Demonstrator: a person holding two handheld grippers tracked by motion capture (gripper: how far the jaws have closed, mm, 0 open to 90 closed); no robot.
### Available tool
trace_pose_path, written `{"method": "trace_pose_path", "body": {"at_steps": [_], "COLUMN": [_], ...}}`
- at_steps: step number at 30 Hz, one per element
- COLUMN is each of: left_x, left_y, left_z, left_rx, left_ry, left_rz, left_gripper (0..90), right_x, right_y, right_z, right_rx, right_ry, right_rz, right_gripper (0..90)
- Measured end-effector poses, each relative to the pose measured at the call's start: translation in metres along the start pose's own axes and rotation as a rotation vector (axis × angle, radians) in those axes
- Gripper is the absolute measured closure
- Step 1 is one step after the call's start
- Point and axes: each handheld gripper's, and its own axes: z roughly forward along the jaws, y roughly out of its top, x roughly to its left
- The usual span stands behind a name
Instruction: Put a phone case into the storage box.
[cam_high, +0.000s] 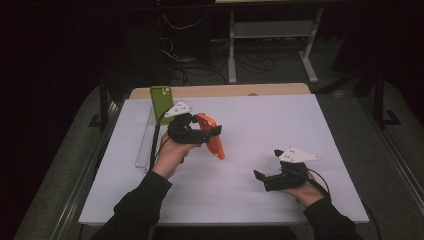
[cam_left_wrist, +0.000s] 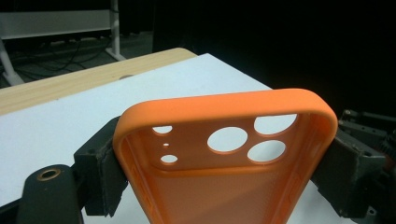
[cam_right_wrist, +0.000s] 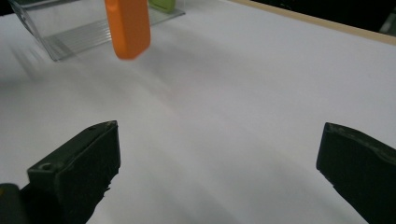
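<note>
- High view: orange phone case (cam_high: 212, 137), soft-looking, matte, rounded corners, held clear above the white tabletop (cam_high: 260, 125) in the left tongs (cam_high: 200, 131).
- Left gripper view: hollow inner side of the case faces the camera; three large round lens holes and three small ones sit near its far end; raised lip runs round the edge.
- Left tongs clenched on the case: one pad presses each long side, just below the lens end, so the case bridges the gap between the jaws.
- Long axis, high view: runs from upper left to lower right, tilted; lower end hangs past the tongs toward the person's right.
- Right tongs (cam_high: 267, 178) released, jaws standing wide with bare tabletop between them; well apart from the case, low near the tabletop.
- Right gripper view: lower end of the case shows beyond the spread jaws, ahead and to their left, blurred.
- Green phone case (cam_high: 161, 102) stands behind the left tongs, at a clear tray (cam_high: 145, 145).
</note>
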Motion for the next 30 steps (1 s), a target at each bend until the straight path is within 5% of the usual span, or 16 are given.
{"method": "trace_pose_path", "body": {"at_steps": [12, 22, 30], "left_x": [0.020, 0.048, 0.070], "left_y": [0.029, 0.052, 0.067], "left_z": [-0.017, -0.029, -0.034], "left_rx": [-0.038, -0.062, -0.062], "left_ry": [0.075, 0.193, 0.332], "left_rz": [0.019, 0.022, 0.036], "left_gripper": [15.9, 15.9, 16.0], "right_x": [-0.008, -0.008, -0.008], "right_y": [-0.014, -0.014, -0.014], "right_z": [-0.013, -0.014, -0.014], "right_rx": [0.007, 0.001, -0.005], "right_ry": [-0.033, -0.037, -0.034], "right_rz": [-0.006, -0.009, -0.012], "right_gripper": [0.0, 0.0, 0.0]}}
